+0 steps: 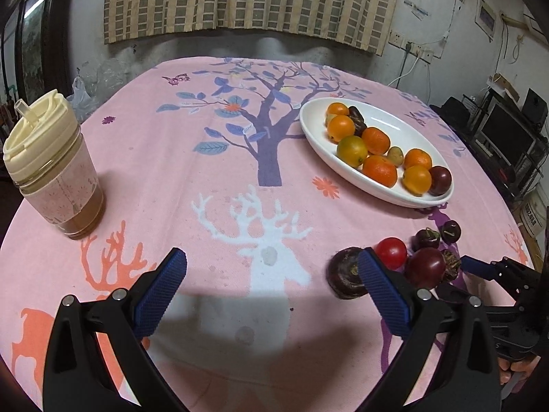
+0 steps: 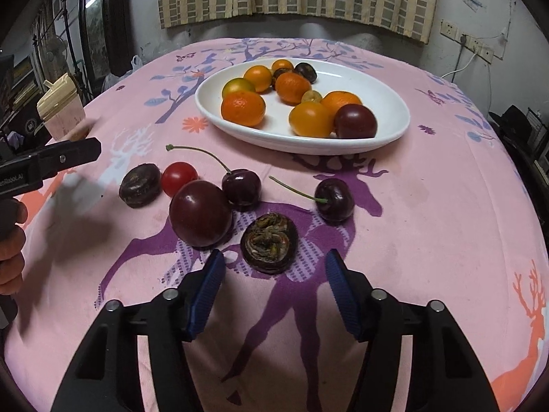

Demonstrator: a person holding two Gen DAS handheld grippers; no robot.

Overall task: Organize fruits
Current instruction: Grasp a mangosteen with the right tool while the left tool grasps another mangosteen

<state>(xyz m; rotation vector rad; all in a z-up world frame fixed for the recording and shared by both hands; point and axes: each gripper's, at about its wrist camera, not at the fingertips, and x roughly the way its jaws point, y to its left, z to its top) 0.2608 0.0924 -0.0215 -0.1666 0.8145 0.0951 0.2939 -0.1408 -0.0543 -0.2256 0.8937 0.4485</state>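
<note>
Landmark: white oval plate (image 2: 387, 103), toward the far side of the tabletop (image 2: 446, 206), which is covered by a pink deer-print cloth.

On the plate: oranges and small yellow-orange fruits, one dark plum (image 2: 355, 121) at the near rim, and a few dark fruits at the far end. Apparently the collecting place.

Loose on the cloth, near side of the plate: large dark plum (image 2: 200, 213), red tomato (image 2: 179, 178), two stemmed cherries (image 2: 241, 185) (image 2: 334, 199), and two dark flat roundish fruits (image 2: 140, 185) (image 2: 269, 242). Likely awaiting transfer.

Right gripper (image 2: 274, 295): fingers apart, nothing between them, just short of the nearer flat fruit; probably lining up on it.

Left gripper (image 1: 274, 288): fingers wide apart and empty, beside the loose group.

Lidded cup (image 1: 51, 168): well left of the plate.
</note>
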